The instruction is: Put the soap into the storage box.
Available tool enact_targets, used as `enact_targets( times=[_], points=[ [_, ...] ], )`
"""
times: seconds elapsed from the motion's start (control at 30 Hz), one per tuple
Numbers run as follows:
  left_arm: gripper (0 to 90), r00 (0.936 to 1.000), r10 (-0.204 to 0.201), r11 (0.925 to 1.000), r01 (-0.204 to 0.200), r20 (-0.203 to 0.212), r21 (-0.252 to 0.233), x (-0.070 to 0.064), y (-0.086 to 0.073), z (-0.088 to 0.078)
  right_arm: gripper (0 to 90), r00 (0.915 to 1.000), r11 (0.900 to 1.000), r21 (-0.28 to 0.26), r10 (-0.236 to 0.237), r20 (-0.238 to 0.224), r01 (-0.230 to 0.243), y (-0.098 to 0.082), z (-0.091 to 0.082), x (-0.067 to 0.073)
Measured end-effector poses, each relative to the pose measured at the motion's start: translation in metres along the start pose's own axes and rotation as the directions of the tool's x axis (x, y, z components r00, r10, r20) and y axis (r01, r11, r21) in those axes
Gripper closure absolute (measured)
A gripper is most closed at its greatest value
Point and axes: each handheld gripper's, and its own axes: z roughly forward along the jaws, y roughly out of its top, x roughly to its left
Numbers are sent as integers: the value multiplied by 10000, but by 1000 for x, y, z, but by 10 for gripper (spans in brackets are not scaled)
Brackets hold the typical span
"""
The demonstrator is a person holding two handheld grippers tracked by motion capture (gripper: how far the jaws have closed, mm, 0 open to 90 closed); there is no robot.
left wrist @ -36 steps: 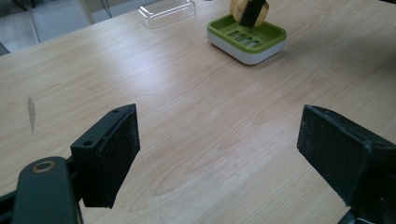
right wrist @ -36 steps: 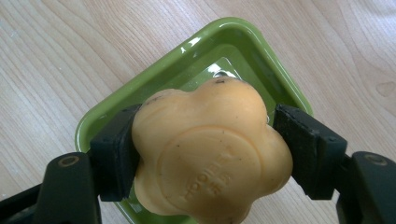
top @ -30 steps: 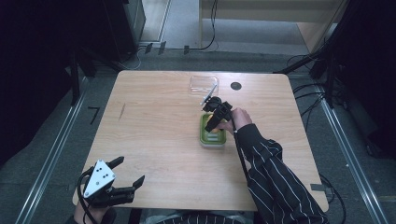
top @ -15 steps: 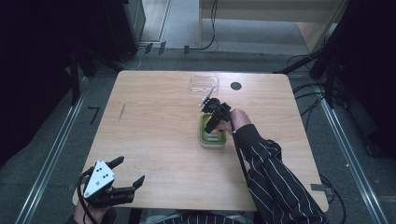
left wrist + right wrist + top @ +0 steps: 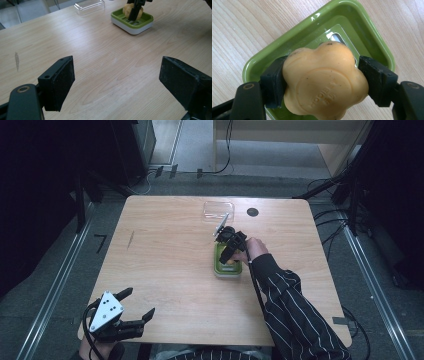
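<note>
The right gripper [image 5: 325, 82] is clamped on an orange, flower-shaped soap bar [image 5: 324, 82], one black pad pressed against each flank. The soap is held over the green soap dish [image 5: 372, 37], above its slotted drain insert; whether its underside touches the insert cannot be told. In the high view the dish [image 5: 227, 268] is seen near the table's middle, and a clear plastic lid [image 5: 218, 211] lies just beyond it toward the far edge. The left gripper [image 5: 134, 316] is held with jaws spread and nothing between them at the near left corner of the wooden table [image 5: 165, 245], well apart from the dish. The grasp is judged done; what remains is judged to be either setting the soap down and releasing it, or lifting it away.
</note>
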Motion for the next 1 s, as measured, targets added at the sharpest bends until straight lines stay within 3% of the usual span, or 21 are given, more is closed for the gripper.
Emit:
enact_targets(
  times=[1.0],
  points=[
    [136, 10000, 4, 10000, -4, 7, 3, 0, 0, 0, 280, 9998, 9997, 194, -124, 184, 120, 1, 14, 3]
  ],
)
